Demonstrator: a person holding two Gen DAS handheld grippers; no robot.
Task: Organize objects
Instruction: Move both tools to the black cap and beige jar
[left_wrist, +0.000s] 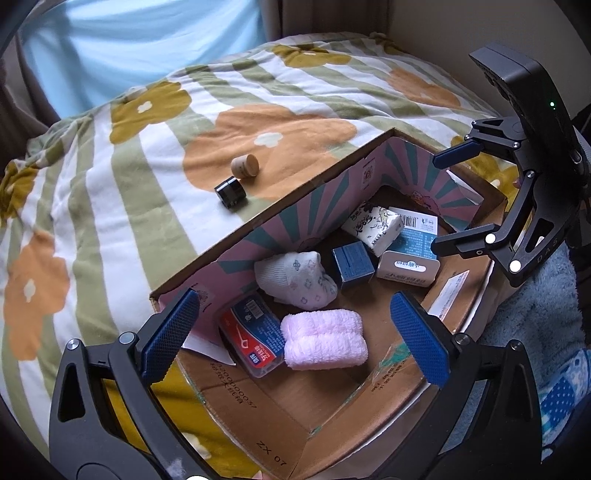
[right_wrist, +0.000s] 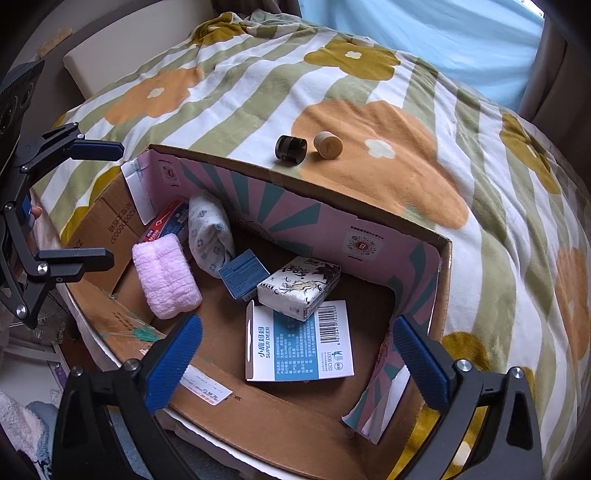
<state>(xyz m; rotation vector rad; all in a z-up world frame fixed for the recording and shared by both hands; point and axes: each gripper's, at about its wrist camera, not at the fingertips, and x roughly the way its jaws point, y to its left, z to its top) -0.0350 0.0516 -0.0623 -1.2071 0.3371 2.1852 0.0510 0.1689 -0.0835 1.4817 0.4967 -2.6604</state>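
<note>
Tongs hover wide open and empty over a cardboard box on a bed: left tongs, right tongs. Inside lie a pink towel, socks, tissues and small cartons. Outside, on the blanket just beyond the far wall, sit a black jar and a tan jar, touching. Both look small, hard and light, likely to roll; gripping each across its round sides seems safest.
</note>
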